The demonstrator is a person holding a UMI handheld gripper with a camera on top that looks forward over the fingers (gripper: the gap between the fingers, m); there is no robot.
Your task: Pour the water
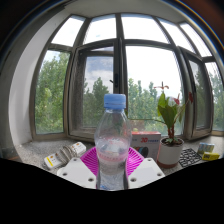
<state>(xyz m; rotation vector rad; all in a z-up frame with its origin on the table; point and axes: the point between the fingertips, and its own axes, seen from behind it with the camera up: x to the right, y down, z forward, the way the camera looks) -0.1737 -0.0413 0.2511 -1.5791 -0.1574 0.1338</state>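
A clear plastic bottle (113, 145) with a blue cap (116, 101) stands upright between the tongs (112, 172), whose pink pads (92, 159) sit against its sides, apparently clenched on it at mid-body. Behind it runs a window counter (40, 150) holding a potted plant (169, 130), a pink box (146, 139), a keyboard (193, 157) and a second bottle lying on its side (64, 155). The cap looks to be on, so it would have to come off before any water flows. No cup or glass to pour into can be seen. Done well, the pour calls for a firm grip, a level carry, and a slow tilt with the neck just over the receiving rim.
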